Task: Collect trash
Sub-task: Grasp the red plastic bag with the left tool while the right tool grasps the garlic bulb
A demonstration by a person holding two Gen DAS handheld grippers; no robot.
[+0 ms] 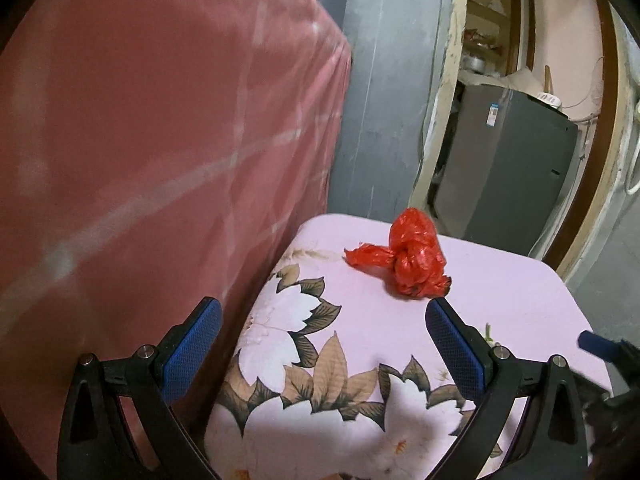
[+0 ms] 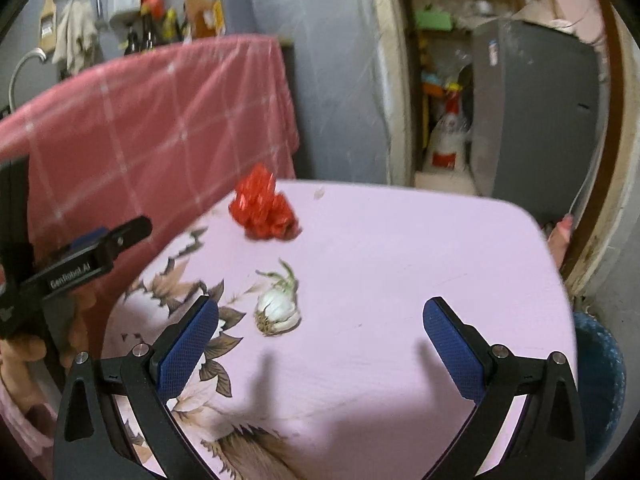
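A crumpled red plastic bag (image 1: pixel 408 260) lies on a pink floral cloth-covered table (image 1: pixel 360 340), near its far left side. My left gripper (image 1: pixel 324 316) is open and empty, just short of the bag. In the right wrist view the red bag (image 2: pixel 264 210) lies further back and a white garlic bulb (image 2: pixel 278 308) with a dry stem lies in front of it. My right gripper (image 2: pixel 320 320) is open and empty; the garlic lies just ahead of its left finger. The left gripper (image 2: pixel 100 248) shows at the left edge.
A red checked cloth (image 1: pixel 160 140) hangs over something tall along the table's left side. Behind the table a grey wall and a doorway with a grey fridge (image 1: pixel 512 168). A blue bin (image 2: pixel 600 380) stands at the table's right edge.
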